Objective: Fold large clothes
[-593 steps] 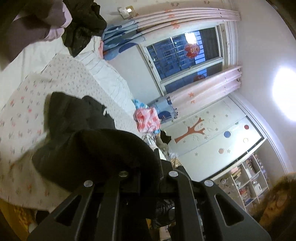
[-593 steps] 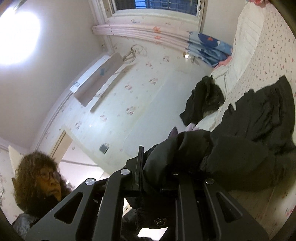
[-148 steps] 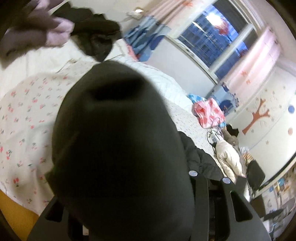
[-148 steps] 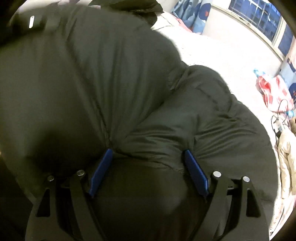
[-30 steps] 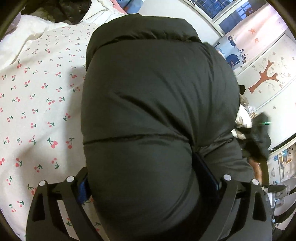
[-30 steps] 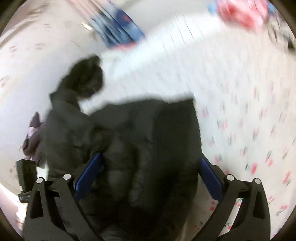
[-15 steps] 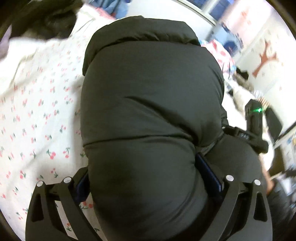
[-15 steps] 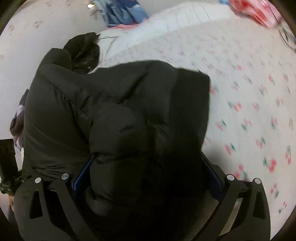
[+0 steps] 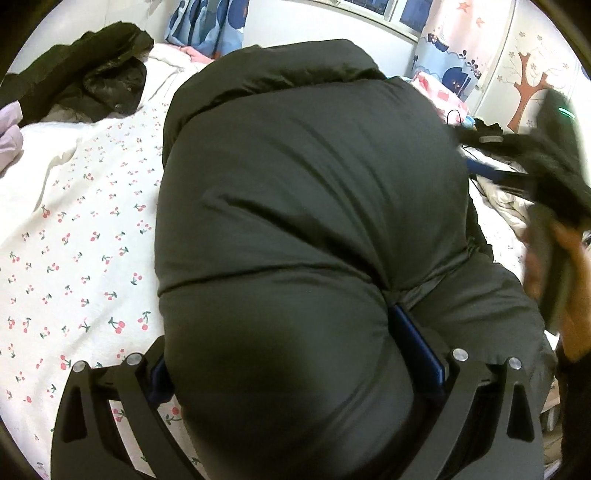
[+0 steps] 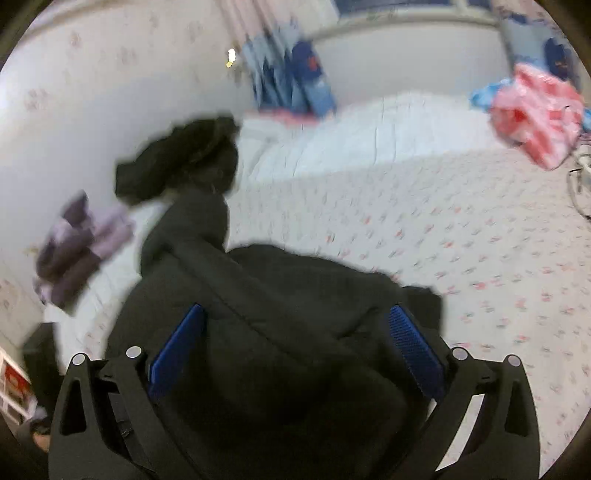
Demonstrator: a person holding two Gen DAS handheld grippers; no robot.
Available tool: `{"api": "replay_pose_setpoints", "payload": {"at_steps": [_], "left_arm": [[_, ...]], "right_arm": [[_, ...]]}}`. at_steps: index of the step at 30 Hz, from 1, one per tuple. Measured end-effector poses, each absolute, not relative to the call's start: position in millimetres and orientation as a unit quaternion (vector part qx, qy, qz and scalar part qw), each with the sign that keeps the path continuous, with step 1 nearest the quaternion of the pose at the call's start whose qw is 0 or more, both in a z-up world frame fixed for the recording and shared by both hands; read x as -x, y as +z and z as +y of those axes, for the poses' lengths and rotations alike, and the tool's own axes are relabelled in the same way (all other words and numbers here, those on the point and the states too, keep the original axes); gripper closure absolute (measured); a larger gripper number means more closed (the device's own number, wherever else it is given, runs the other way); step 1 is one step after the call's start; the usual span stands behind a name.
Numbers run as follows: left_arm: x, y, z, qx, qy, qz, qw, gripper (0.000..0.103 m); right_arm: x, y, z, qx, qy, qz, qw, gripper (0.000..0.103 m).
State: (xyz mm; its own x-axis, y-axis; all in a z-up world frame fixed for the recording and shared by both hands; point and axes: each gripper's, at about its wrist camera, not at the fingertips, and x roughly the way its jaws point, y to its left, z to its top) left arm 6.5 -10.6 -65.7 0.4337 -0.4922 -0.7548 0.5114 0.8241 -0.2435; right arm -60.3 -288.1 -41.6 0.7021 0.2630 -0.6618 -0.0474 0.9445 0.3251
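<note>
Black padded fabric fills most of what we see: the puffer jacket (image 9: 306, 221) bulges up between the fingers of our left gripper (image 9: 295, 354), whose jaws stand wide with the quilted bulk wedged between the blue pads (image 9: 417, 343); whether they truly pinch it we cannot tell. No label or lettering can be read anywhere on the coat or in the room.

From the right wrist view, blurred by motion, our right gripper (image 10: 295, 339) has its blue pads (image 10: 413, 343) spread apart, with the same jacket (image 10: 280, 332) lying between and under them, one part trailing off toward the far left.

The coat rests on a bed sheet (image 9: 74, 236) of white cloth printed with small red cherries. Beyond it lies a white quilt (image 10: 369, 140), and behind that a pale wall with a window sill and blue patterned curtains (image 9: 207, 26). A tree decal (image 9: 524, 85) marks the white wall at the right of the left view.

Other clothing sits at the head of the bed: a crumpled dark garment (image 9: 96, 81) and a lilac garment (image 10: 81, 243) beside it. A pink checked bundle (image 10: 539, 122) lies at the far edge of the bed. In the left view, the right gripper (image 9: 517, 162) and the hand (image 9: 576, 288) holding it show blurred at the right edge, partly blocking the room behind.
</note>
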Motion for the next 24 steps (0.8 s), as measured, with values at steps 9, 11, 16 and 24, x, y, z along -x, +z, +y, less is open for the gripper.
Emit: {"api": "replay_pose_setpoints", "payload": {"at_steps": [9, 11, 16, 24], "left_arm": [[-10, -66, -13, -0.025, -0.316, 0.441, 0.840, 0.007], [-9, -62, 3, 0.004, -0.325, 0.454, 0.830, 0.007], [1, -64, 50, 0.109, -0.355, 0.481, 0.794, 0.007], [-6, -106, 50, 0.230, -0.378, 0.543, 0.714, 0.006]], "right_arm": [[25, -109, -300, -0.207, 0.054, 0.465, 0.859, 0.006], [53, -82, -308, -0.218, 0.081, 0.444, 0.865, 0.006], [125, -78, -328, -0.245, 0.096, 0.462, 0.847, 0.006], [155, -148, -337, -0.444, 0.188, 0.493, 0.724, 0.006]]}}
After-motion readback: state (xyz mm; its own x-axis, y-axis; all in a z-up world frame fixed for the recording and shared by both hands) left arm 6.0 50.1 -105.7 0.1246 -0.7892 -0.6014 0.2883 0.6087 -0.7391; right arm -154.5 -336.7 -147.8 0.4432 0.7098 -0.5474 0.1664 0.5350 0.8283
